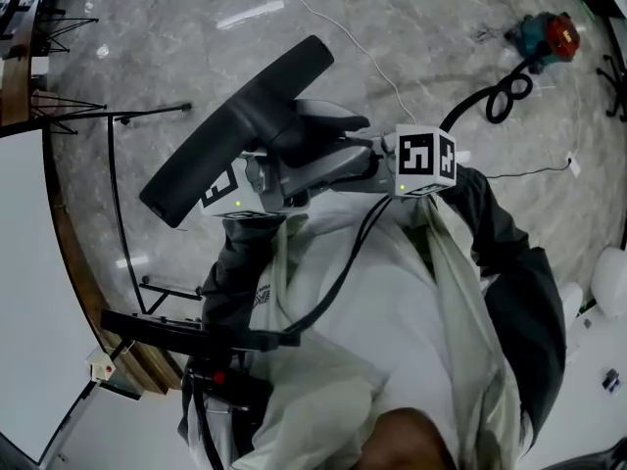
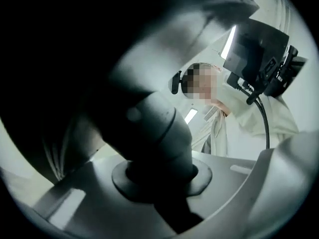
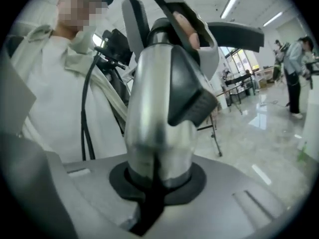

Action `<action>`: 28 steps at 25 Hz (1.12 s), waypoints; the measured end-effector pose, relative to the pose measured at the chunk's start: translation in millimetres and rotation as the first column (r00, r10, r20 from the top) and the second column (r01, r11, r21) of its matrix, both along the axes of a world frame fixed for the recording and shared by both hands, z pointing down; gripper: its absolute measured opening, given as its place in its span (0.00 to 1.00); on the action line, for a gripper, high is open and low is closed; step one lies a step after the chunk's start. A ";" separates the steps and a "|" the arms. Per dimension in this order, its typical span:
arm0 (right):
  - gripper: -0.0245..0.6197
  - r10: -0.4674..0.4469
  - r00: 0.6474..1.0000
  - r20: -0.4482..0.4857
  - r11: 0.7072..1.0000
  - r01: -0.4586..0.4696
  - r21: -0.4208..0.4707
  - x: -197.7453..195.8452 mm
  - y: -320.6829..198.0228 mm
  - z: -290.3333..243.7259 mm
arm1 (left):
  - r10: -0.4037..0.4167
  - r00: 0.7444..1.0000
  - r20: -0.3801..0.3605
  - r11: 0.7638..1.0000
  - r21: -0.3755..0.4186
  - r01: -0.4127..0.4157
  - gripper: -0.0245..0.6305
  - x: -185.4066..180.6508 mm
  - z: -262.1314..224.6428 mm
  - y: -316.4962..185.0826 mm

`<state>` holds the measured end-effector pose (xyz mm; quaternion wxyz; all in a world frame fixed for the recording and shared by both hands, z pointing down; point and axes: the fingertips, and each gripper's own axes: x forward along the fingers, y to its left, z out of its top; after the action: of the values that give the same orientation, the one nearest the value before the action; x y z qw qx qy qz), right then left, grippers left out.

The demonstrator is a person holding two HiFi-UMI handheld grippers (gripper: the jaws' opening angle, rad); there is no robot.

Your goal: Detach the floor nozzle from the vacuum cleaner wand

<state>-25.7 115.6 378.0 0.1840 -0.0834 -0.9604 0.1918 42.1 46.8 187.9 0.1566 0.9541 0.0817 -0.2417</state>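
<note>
The floor nozzle, a long dark bar (image 1: 235, 130), is held up in the air in front of the person's chest. Its dark grey neck (image 2: 154, 128) sits between the jaws of my left gripper (image 2: 159, 180), which is shut on it; in the head view the left gripper (image 1: 257, 179) lies just under the bar. My right gripper (image 1: 377, 160) comes in from the right. It (image 3: 157, 178) is shut on the silver wand end (image 3: 154, 118), which carries a dark latch (image 3: 192, 96). Whether wand and nozzle are still joined is hidden.
Black stand legs (image 1: 118, 116) and a wooden edge (image 1: 69, 243) are on the left over the marble floor. A red and teal machine (image 1: 549, 32) with a black hose lies far right. A white cable (image 1: 362, 47) crosses the floor. A person (image 3: 294, 73) stands far off.
</note>
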 end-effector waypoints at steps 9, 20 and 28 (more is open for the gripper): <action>0.10 0.576 0.800 -0.168 0.798 -0.505 0.330 12.4 -57.9 19.0 | -0.323 0.931 0.170 0.932 -0.112 0.344 0.15 -3.7 14.6 -44.5; 0.10 0.223 0.971 -0.088 0.957 -0.201 0.208 1.6 -24.6 16.5 | -0.140 0.990 0.005 0.990 0.004 0.140 0.15 -11.0 7.8 -7.0; 0.10 0.030 0.998 -0.063 0.996 -0.035 -0.078 8.8 -24.1 43.9 | -0.251 0.963 0.096 0.946 -0.186 0.265 0.15 -3.8 53.8 -61.8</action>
<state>-16.9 91.5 421.9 0.2069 -0.0688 -0.9472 0.2352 38.3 -15.0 241.7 0.2199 0.9445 -0.0739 -0.2327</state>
